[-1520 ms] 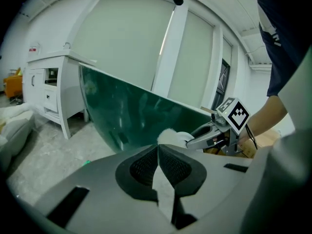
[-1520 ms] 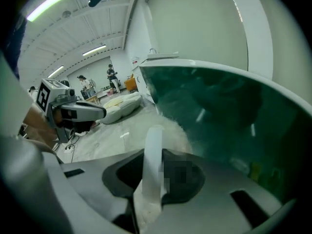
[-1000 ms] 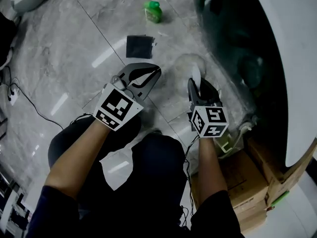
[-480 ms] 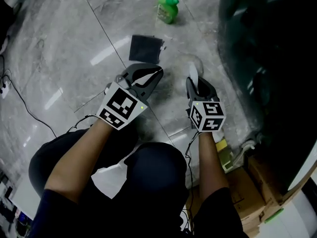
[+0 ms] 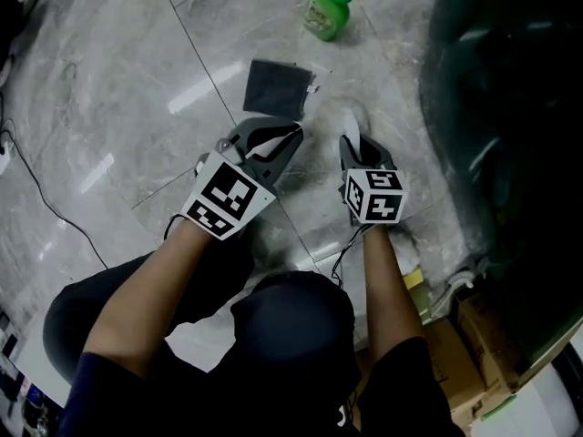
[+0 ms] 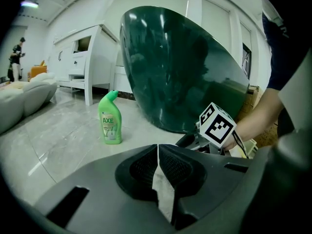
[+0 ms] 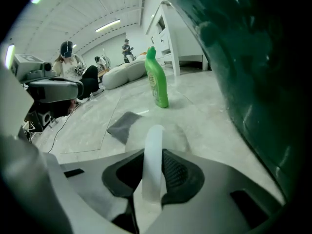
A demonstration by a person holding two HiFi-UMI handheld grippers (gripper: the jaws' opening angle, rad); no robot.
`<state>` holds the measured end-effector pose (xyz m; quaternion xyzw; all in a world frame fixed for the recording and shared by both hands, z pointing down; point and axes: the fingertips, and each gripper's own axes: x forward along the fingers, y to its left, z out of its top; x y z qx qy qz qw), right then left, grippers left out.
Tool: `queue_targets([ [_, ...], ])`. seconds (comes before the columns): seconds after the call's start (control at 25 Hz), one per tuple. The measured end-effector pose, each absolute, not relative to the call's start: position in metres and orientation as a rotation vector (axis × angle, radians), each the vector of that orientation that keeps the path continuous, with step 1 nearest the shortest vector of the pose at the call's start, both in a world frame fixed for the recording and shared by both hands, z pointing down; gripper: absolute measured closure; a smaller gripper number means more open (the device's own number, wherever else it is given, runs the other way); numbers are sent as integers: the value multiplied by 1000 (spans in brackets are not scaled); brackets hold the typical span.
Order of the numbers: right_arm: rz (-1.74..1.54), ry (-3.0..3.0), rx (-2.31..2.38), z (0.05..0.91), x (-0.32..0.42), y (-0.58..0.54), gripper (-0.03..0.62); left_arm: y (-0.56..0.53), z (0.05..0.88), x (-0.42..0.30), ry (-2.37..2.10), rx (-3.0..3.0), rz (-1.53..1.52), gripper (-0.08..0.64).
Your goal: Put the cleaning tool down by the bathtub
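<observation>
On glossy grey marble floor (image 5: 109, 107), the left gripper (image 5: 290, 133) is holding its ribbed black jaws pressed together near a flat, dark square cloth (image 5: 278, 85) and a green plastic bottle (image 5: 326, 12). The right gripper (image 5: 351, 144) is clamping the cleaning tool (image 5: 351, 118) by its translucent white handle, rounded head down at the floor beside the curved dark-green bathtub (image 5: 510, 107).

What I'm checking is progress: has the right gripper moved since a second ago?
Yes: the right gripper, gripping the white cleaning tool, has moved closer to the dark square cloth.
</observation>
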<state>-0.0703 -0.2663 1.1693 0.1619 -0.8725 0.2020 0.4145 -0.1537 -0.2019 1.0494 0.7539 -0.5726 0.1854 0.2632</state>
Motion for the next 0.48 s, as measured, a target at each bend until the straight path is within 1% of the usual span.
queue_targets([
  [0.48,487,-2181,399,1186,-94,-268,495,-203,1067,-153,-1547,2004,489,523],
])
